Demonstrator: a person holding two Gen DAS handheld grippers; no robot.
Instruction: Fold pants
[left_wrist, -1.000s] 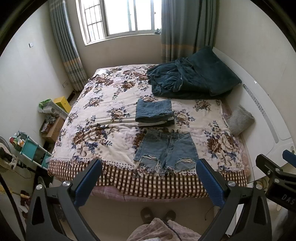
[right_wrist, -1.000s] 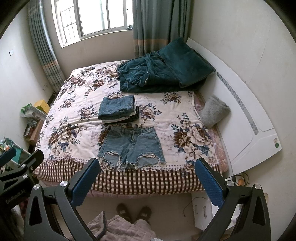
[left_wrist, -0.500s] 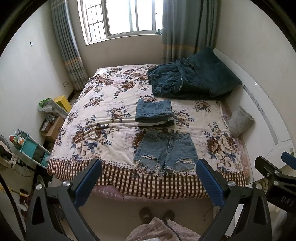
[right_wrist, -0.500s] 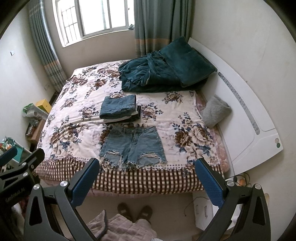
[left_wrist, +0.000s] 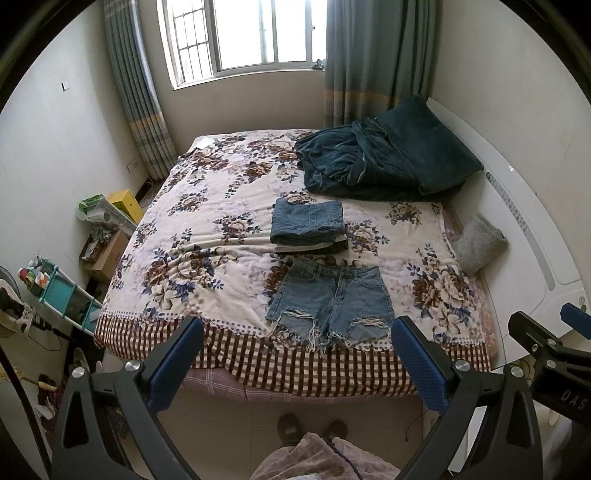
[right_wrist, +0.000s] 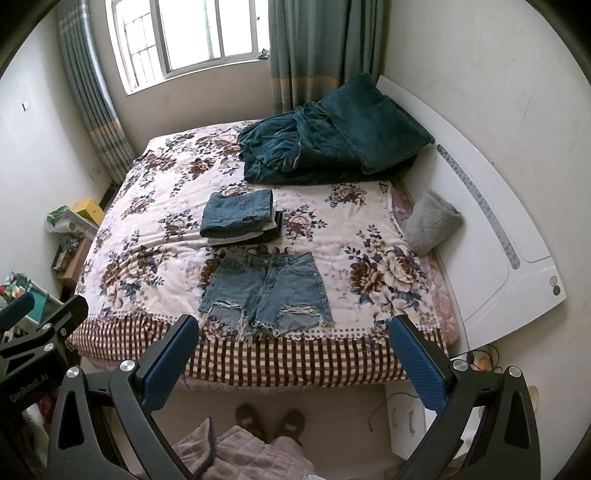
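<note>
A pair of light-blue ripped denim shorts lies flat near the foot edge of the bed, waistband away from me; it also shows in the right wrist view. Just behind it sits a stack of folded jeans, also seen in the right wrist view. My left gripper is open and empty, held high above the floor in front of the bed. My right gripper is open and empty too, at about the same height and well short of the shorts.
The bed has a floral cover with a checked border. A dark green blanket is piled at the far right, with a grey cushion by the white headboard. Shelves and boxes stand on the left. My slippered feet are below.
Both grippers have drawn back and risen slightly, so the bed looks a little farther and lower in view. The shorts and the stack have not moved.
</note>
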